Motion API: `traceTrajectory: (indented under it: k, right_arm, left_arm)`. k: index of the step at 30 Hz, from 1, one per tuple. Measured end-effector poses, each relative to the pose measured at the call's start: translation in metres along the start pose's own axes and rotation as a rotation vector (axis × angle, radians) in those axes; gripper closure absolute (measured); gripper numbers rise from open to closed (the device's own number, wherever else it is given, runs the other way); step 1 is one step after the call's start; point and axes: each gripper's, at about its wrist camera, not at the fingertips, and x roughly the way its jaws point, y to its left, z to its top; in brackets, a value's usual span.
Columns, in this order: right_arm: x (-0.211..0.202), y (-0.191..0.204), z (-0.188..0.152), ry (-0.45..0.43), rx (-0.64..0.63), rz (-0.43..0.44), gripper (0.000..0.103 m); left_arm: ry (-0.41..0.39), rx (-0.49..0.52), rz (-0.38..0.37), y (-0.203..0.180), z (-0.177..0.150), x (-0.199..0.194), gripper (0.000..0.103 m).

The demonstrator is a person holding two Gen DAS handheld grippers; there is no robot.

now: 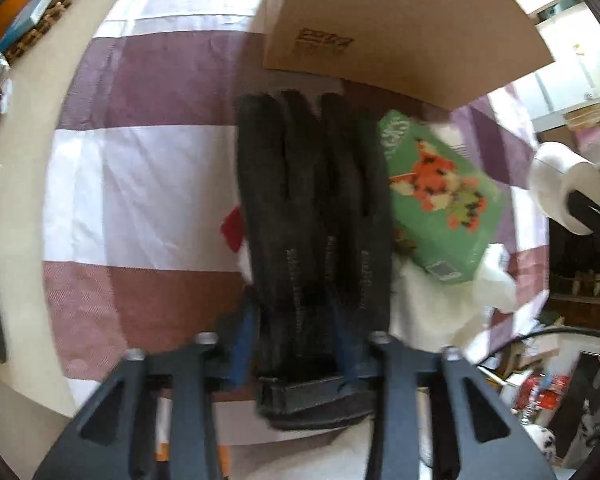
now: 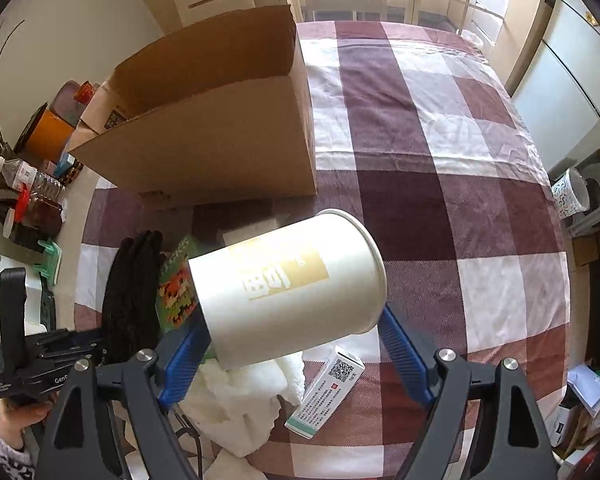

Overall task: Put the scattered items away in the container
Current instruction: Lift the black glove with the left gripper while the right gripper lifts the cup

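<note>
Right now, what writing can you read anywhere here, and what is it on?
"Gen", cut off: on the left gripper, its body in the right wrist view.
Gold logo on the paper cup: unreadable.
Print on the green box, small box, cardboard box, gloves: too blurred or small.

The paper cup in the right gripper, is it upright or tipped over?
Tipped. The paper cup lies slanted in the right gripper, rim up to the right, base down to the left.

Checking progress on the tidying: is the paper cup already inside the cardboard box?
No, the paper cup is clamped in the right gripper, outside the cardboard box.
</note>
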Motion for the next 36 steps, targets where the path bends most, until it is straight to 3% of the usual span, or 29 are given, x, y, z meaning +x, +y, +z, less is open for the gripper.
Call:
traceTrajectory:
  k: [7, 11, 12, 14, 17, 20, 22, 23, 24, 25, 27, 30, 36]
  right_arm:
    - [0.003, 0.0, -0.002, 0.01, 0.0, -0.009, 0.018]
    - [0.002, 0.0, -0.002, 0.007, 0.0, -0.01, 0.018]
    - [0.002, 0.0, -0.002, 0.005, 0.0, -0.012, 0.018]
    - [0.002, 0.0, -0.002, 0.004, 0.002, -0.009, 0.018]
    - [0.005, 0.0, -0.003, 0.013, 0.006, -0.006, 0.018]
    - [0.005, -0.001, -0.005, 0.015, 0.013, -0.005, 0.018]
    - [0.006, -0.001, -0.006, 0.018, 0.013, -0.011, 0.018]
    - [0.006, -0.001, -0.007, 0.02, 0.012, -0.013, 0.018]
    - [0.006, -0.001, -0.008, 0.02, 0.013, -0.014, 0.018]
    - [0.006, -0.002, -0.008, 0.02, 0.013, -0.014, 0.018]
    - [0.005, -0.002, -0.009, 0.017, 0.017, -0.015, 0.018]
    - [0.001, -0.001, -0.01, 0.005, 0.015, -0.013, 0.018]
    - [-0.005, 0.0, -0.007, -0.012, 0.016, -0.009, 0.018]
  left_arm:
    - [-0.008, -0.051, 0.027, 0.005, -0.001, 0.0, 0.035]
    - [-0.031, -0.113, -0.064, 0.011, -0.001, -0.008, 0.033]
    - [-0.04, -0.123, -0.086, 0.012, -0.001, -0.01, 0.026]
    - [-0.031, -0.106, -0.068, 0.008, -0.001, -0.005, 0.019]
    - [0.029, -0.046, -0.036, -0.003, 0.004, 0.012, 0.019]
    - [0.015, -0.014, -0.023, -0.01, 0.002, 0.023, 0.019]
    - [0.012, -0.04, -0.06, -0.007, 0.004, 0.024, 0.029]
    - [0.015, -0.065, -0.097, -0.004, 0.005, 0.023, 0.047]
    - [0.015, -0.078, -0.115, -0.004, 0.006, 0.02, 0.054]
    - [0.012, -0.077, -0.109, -0.005, 0.006, 0.018, 0.057]
    - [-0.006, -0.072, -0.107, -0.007, 0.007, 0.008, 0.074]
    - [-0.049, -0.043, -0.103, -0.008, 0.005, -0.012, 0.081]
    - [-0.086, -0.036, -0.136, -0.005, 0.007, -0.039, 0.086]
